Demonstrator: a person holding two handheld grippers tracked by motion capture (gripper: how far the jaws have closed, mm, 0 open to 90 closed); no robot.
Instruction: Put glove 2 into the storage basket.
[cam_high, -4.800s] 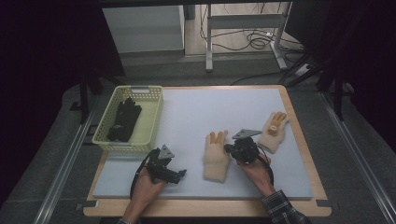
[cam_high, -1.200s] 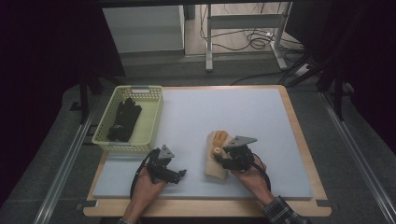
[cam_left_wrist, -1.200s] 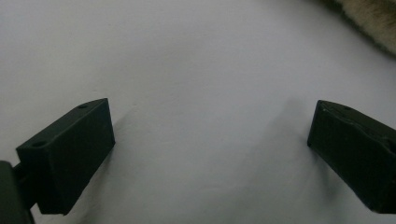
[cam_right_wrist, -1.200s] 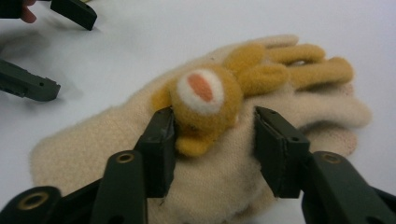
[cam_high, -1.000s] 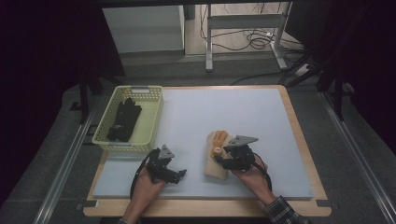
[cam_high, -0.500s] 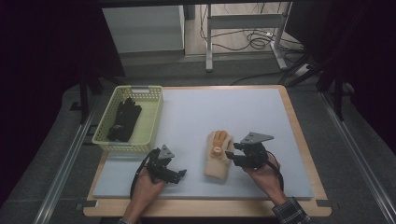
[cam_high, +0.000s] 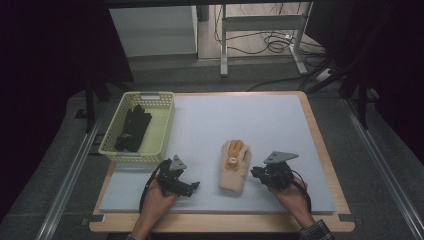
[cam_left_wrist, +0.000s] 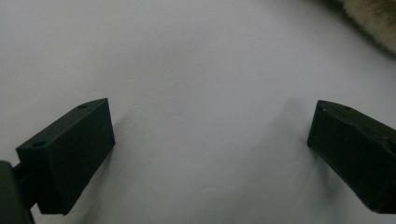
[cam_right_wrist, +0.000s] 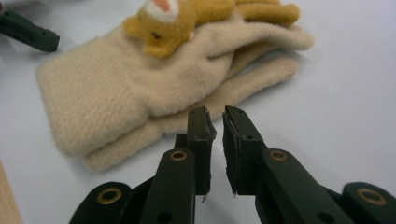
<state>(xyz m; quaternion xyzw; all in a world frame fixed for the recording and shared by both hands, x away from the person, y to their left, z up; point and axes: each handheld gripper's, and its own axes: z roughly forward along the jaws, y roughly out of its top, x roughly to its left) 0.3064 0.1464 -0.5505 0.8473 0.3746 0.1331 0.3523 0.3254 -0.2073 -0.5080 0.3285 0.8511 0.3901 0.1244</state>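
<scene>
Two cream knitted gloves (cam_high: 234, 167) lie stacked on the white mat, with a small orange bear sewn on the top one (cam_right_wrist: 161, 18). My right gripper (cam_high: 256, 173) rests just right of them, apart from the wool. Its jaws (cam_right_wrist: 218, 114) have just been closing and stand nearly together with nothing between them. My left gripper (cam_high: 192, 186) lies on the mat left of the gloves, its jaws (cam_left_wrist: 210, 109) wide open over bare mat. A fuzzy glove edge (cam_left_wrist: 373, 14) shows at the top right of the left gripper view.
A pale yellow basket (cam_high: 165, 125) at the mat's left holds black gloves (cam_high: 132, 127). The wooden table edge (cam_high: 320, 145) frames the mat. One jaw of the left gripper (cam_right_wrist: 28, 30) shows beyond the gloves in the right gripper view.
The glove that lay apart at the right now lies on top of the other. The right gripper has drawn back to the right off the gloves, and its jaws have closed.
</scene>
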